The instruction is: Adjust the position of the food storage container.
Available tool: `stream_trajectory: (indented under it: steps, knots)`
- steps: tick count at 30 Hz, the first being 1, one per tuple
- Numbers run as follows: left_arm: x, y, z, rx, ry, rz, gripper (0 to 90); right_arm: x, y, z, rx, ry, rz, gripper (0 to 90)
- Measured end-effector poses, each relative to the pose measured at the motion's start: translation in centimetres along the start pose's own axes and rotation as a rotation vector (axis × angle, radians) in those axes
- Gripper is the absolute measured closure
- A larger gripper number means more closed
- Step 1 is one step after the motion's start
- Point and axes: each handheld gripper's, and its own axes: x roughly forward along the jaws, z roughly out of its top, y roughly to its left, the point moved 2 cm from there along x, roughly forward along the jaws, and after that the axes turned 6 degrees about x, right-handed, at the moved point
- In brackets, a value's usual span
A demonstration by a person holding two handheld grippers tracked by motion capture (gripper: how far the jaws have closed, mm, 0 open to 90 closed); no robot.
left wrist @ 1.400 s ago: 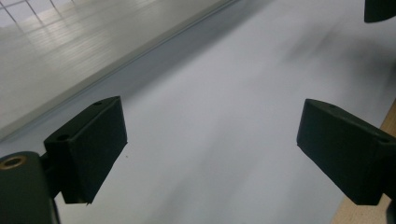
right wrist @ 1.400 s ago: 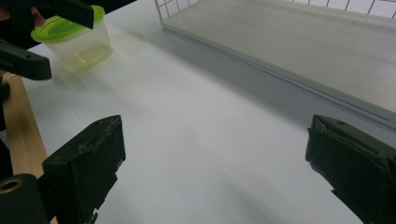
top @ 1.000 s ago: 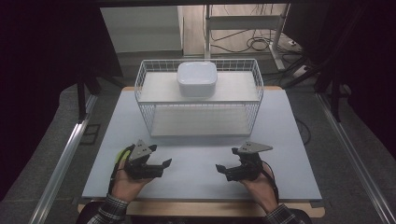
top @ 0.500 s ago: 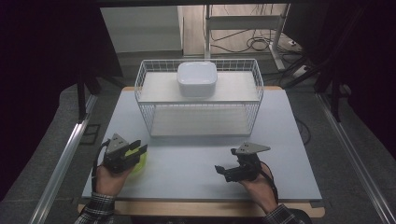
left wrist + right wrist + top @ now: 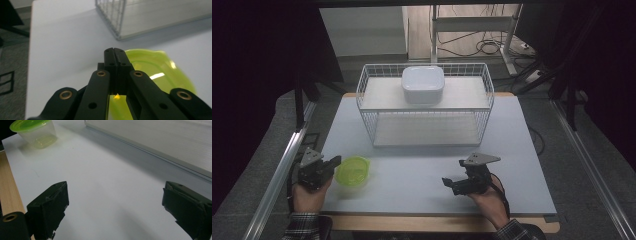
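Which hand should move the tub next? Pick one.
Left. The left tongs have just closed on the rim of the tub; the right tongs stand open, well apart from it.

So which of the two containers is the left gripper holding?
The green-lidded cup at the table's front left; the left gripper is shut on its rim. The white container sits untouched atop the wire rack.

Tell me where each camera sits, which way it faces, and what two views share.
High view: above the table's near side, looking forward and down; both hands show, left gripper, right gripper.
Left gripper view: along its jaws, shut at the green container's rim.
Right gripper view: along its open jaws, across the table.
All three share the container and wire rack.
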Motion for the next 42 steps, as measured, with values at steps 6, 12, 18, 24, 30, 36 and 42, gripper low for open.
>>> stream_trajectory:
  steps: [6,12,18,24,30,36,42]
  knots:
    - [-0.2,0.9,-1.5,-0.033,0.044,0.032,89.8,0.1,0.1,0.0,0.0,0.008,-0.002,7.7]
    - [-0.1,1.3,-2.7,-0.062,0.092,0.036,89.8,0.2,0.2,-0.1,-0.003,0.021,-0.003,7.8]
    - [0.3,0.8,-2.8,-0.048,0.12,0.027,89.8,0.3,0.3,-0.1,-0.004,0.03,-0.003,8.0]
    - [0.6,0.5,-2.7,-0.053,0.133,0.029,89.8,0.4,0.3,-0.2,0.0,0.04,-0.003,8.2]
    - [0.9,-0.3,-2.4,-0.054,0.133,0.004,89.8,0.6,0.3,-0.3,-0.002,0.049,-0.003,8.2]
    - [1.5,-2.2,-1.8,-0.016,0.135,-0.038,89.8,0.6,0.3,-0.3,-0.002,0.055,-0.003,8.3]
    - [2.4,-4.6,-0.9,0.018,0.13,-0.104,89.7,0.7,0.3,-0.3,-0.002,0.06,-0.002,8.3]
